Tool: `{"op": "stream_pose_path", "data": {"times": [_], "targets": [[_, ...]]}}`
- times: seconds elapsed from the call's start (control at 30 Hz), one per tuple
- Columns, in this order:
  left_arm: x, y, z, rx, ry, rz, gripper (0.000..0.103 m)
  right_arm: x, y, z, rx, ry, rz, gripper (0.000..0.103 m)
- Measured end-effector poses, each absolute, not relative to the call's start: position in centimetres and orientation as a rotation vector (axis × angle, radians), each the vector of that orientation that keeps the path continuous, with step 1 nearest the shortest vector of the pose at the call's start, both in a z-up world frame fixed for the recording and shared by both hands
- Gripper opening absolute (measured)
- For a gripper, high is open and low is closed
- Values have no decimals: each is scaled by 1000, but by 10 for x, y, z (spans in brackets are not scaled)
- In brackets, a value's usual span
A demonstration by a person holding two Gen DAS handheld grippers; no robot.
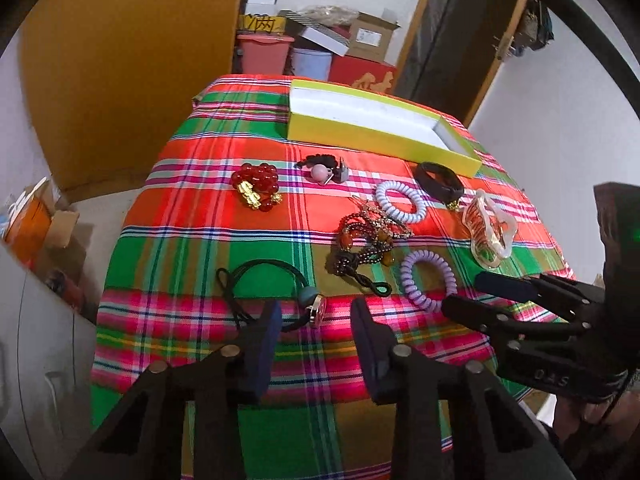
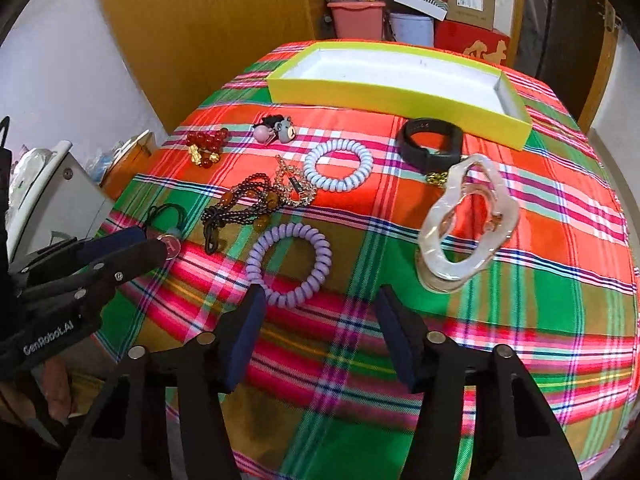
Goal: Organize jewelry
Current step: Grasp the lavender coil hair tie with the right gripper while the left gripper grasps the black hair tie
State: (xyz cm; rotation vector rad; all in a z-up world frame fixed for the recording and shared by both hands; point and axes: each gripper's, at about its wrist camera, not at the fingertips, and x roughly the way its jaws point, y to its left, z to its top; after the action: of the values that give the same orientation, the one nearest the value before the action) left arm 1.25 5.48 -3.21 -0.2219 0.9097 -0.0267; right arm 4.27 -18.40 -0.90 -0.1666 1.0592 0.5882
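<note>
An empty yellow-green box (image 1: 384, 136) (image 2: 396, 96) with a white inside stands at the far side of the plaid table. Jewelry lies in front of it: a red bead bracelet (image 1: 256, 186) (image 2: 204, 146), a pink-ball hair tie (image 1: 320, 170) (image 2: 274, 130), a white coil tie (image 1: 400, 202) (image 2: 338, 170), a purple coil tie (image 1: 428, 278) (image 2: 288, 264), a dark bead necklace (image 1: 364, 244) (image 2: 248, 204), a black band (image 1: 438, 182) (image 2: 430, 142), a pearly claw clip (image 1: 488, 228) (image 2: 466, 224), and a black cord with a round charm (image 1: 276, 292) (image 2: 168, 236). My left gripper (image 1: 314, 312) is open above the charm. My right gripper (image 2: 320, 300) is open just before the purple tie.
The table is covered with a red-green plaid cloth (image 1: 224, 208) (image 2: 520, 280). Boxes and bins (image 1: 316, 48) (image 2: 412, 12) are stacked behind it. A wooden panel (image 1: 128, 60) stands at the left, and clutter (image 1: 36, 224) lies on the floor below the left edge.
</note>
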Motion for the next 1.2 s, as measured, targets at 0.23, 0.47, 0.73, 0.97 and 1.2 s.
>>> {"op": "stream_pose_path", "data": {"times": [0.23,0.47,0.73,0.97,1.2], "targets": [[15,54,-42,-208,931,-54,17,46,-175,-13,-187,1059,560,45],[14,55,-44,-209,929,-57,17,54,-172,-8,-152,1062,531,44],[14,57,-45,-218,918,-58,16,63,-161,-13,-180,1072,499,36],[12,59,-43,-217,912,-43,14,63,-159,-14,-218,1062,483,10],[8,58,-30,-222,888,-33,11,55,-171,-1,-194,1024,505,9]]}}
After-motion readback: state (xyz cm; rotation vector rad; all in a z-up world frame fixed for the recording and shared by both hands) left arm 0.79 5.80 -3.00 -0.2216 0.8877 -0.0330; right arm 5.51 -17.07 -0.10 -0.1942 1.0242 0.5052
